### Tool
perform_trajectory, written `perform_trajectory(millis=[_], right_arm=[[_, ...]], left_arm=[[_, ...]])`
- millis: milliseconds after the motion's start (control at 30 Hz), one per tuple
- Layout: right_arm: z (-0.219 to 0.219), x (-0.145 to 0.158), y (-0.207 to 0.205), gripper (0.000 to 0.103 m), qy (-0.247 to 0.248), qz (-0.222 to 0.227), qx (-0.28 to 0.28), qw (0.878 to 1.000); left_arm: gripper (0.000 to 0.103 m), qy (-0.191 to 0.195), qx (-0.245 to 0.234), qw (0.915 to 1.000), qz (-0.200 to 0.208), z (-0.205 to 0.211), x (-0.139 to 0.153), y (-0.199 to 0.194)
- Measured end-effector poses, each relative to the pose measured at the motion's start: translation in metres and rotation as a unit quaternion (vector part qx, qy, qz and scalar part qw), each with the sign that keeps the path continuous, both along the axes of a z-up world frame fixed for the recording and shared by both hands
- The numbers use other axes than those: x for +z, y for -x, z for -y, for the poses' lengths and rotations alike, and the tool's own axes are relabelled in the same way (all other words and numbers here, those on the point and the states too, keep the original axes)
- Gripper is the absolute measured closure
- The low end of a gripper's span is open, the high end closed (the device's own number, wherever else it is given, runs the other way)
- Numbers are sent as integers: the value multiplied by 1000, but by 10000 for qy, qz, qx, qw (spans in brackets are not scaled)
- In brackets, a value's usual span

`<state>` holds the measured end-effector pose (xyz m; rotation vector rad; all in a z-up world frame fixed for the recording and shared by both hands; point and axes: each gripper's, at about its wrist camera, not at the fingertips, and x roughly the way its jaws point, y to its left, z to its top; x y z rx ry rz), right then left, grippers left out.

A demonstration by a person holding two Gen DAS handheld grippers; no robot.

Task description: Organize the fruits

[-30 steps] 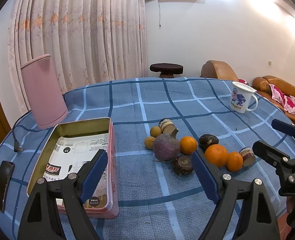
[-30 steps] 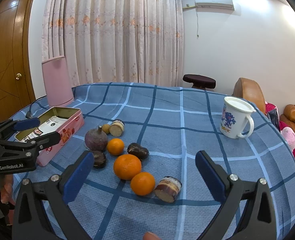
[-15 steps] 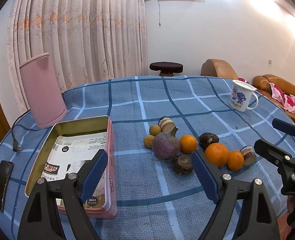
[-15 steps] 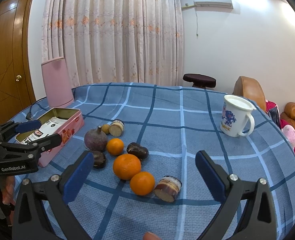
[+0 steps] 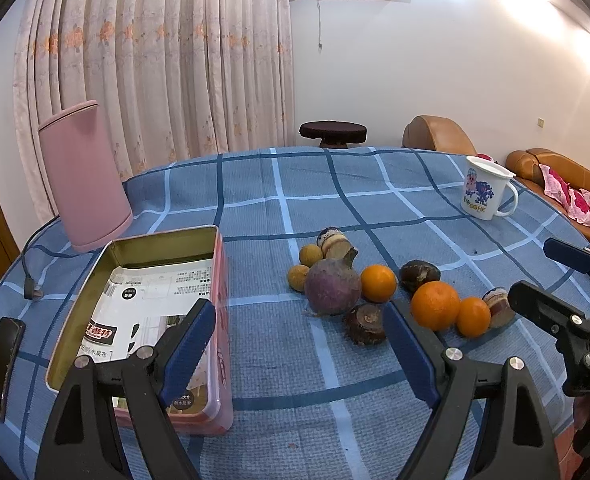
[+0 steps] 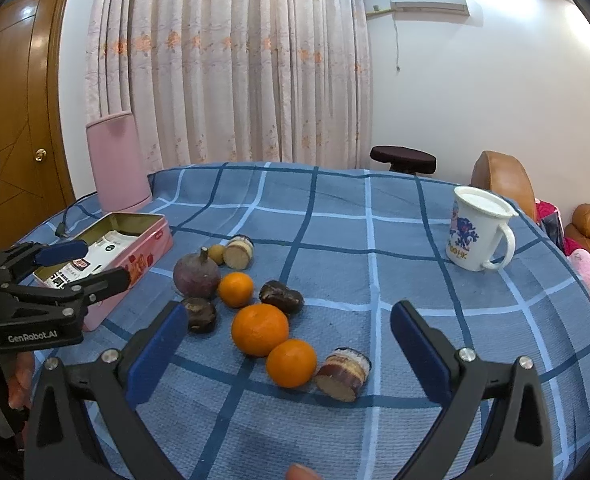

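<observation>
I stand at a round table point(image 6: 375, 432) with a blue checked cloth, in a room with pink curtains point(image 6: 223, 60) and a brown sofa point(image 5: 555, 172). My left gripper point(image 5: 299, 344) and my right gripper point(image 6: 287, 344) both hang above the near edge, jaws spread wide, and hold nothing. Between the right one's fingers lie a cut root piece point(image 6: 341, 372), a small orange point(image 6: 291, 362) and a big orange point(image 6: 259, 329) (the two oranges touch). Behind them come two dark brown pieces point(image 6: 201, 314), a third orange point(image 6: 235, 289) and a purple round fruit point(image 6: 197, 274). To the left the pink tin point(image 5: 221, 280) stands open, with printed paper inside. Farther away stand a pink cylinder point(image 5: 83, 176) and a white mug point(image 6: 477, 234).
</observation>
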<state>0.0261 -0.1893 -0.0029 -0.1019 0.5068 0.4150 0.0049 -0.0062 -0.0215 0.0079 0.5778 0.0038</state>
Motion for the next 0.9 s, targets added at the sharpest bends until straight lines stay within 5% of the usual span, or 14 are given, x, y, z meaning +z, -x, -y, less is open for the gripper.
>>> perform_trajectory(millis=[367,700,900], right_arm=[[1,-5,0,1,-34,-44,-19,10000],[21,-25,-13,28,100,-390,-194,9990],[34,-38,-27,32,45,-717,-282,9970]], left_arm=[[17,15,-11,10000,-83,0,-4,-2],[17,128,-287,9984,-461,12,-25,-15],[17,167,-557,9961,-663,31,-31,-28]])
